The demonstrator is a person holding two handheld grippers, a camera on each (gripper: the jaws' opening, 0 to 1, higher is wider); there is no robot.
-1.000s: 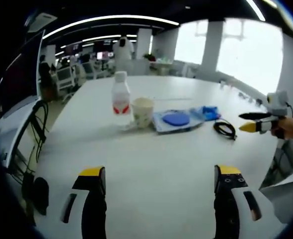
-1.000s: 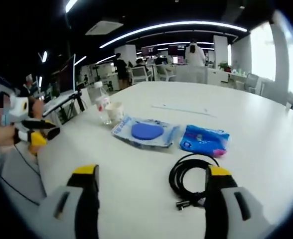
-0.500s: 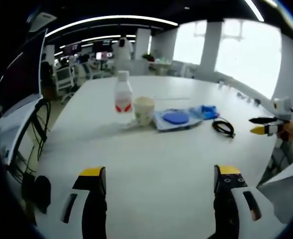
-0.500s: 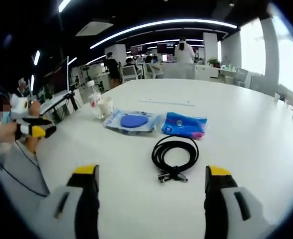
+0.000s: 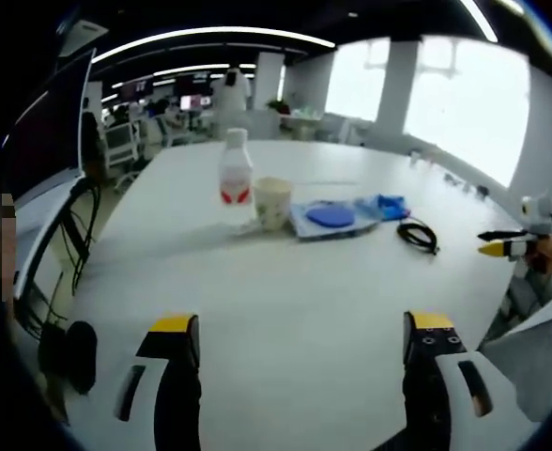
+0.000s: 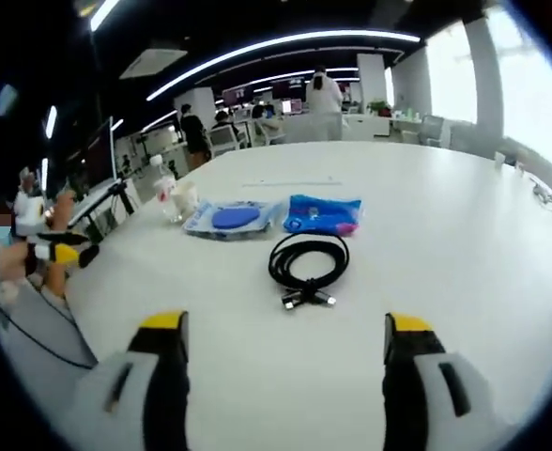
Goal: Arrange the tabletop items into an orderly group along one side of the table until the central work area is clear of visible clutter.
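Observation:
On the white table [image 5: 285, 301] stand a clear bottle with a red label [image 5: 235, 181] and a paper cup [image 5: 273, 203]. Right of them lie a clear packet with a blue disc [image 5: 330, 218], a blue packet [image 5: 385, 206] and a coiled black cable [image 5: 417, 235]. My left gripper [image 5: 299, 338] is open over the bare near table. The right gripper [image 5: 503, 242] appears at the far right, held by a hand. In the right gripper view my right gripper [image 6: 281, 340] is open, short of the cable [image 6: 307, 264], with the blue packet [image 6: 323, 214], disc packet [image 6: 227, 219], cup [image 6: 186, 196] and bottle [image 6: 163, 187] beyond.
A monitor on a stand [image 5: 55, 160] rises off the table's left side. Desks, chairs and people fill the office behind. A person in a white coat [image 6: 325, 94] stands beyond the table's far end. The left gripper [image 6: 62, 250] shows at the left, held by a hand.
Both cameras have drawn back from the items, which look smaller and farther. In the right gripper view the cable has shifted toward the middle. Nothing was taken hold of.

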